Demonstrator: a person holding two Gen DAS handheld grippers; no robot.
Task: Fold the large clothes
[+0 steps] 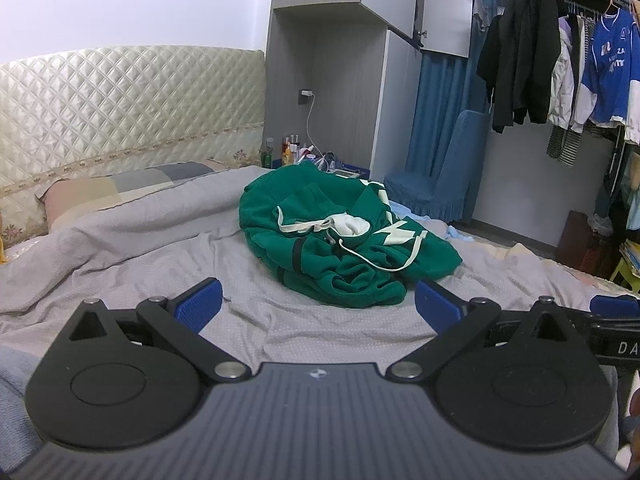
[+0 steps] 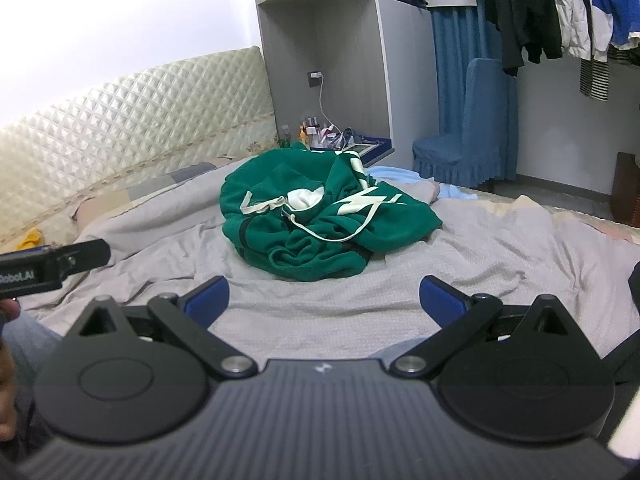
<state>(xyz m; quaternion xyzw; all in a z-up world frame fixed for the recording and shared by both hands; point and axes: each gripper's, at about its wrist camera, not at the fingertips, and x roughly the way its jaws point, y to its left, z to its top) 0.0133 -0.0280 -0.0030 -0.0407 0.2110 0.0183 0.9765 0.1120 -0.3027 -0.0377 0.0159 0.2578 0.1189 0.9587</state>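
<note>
Green hoodie [image 1: 336,236] sits crumpled in a heap on the bed [image 1: 160,280], mid-bed, ahead of both tools and not touched by either. White hood lining [image 1: 352,226] faces up near the middle of the heap; white drawstrings [image 1: 372,264] trail loose over the fabric, white print partly visible on the far side. Hoodie lies on the grey duvet [image 2: 480,256], which is wrinkled all over.

Left tool [image 1: 318,304]: jaws spread wide, blue pads [image 1: 200,304] well apart, nothing between them, hovering over duvet short of the hoodie's near edge. Right tool [image 2: 324,300]: same, jaws wide apart, empty, above duvet, hoodie a bit further ahead. Tools are side by side; the left one's body pokes into the right wrist view at left edge, the right one's into the left wrist view at right edge.

Bkgd: quilted cream headboard [image 1: 120,104] at left, pillow [image 1: 88,196] below it, grey wardrobe [image 1: 332,80] behind the bed w/ bottles [image 1: 288,148] and a charger cable on the nightstand, blue-covered chair [image 2: 468,136], clothes on a hanging rail [image 1: 560,52] at right
</note>
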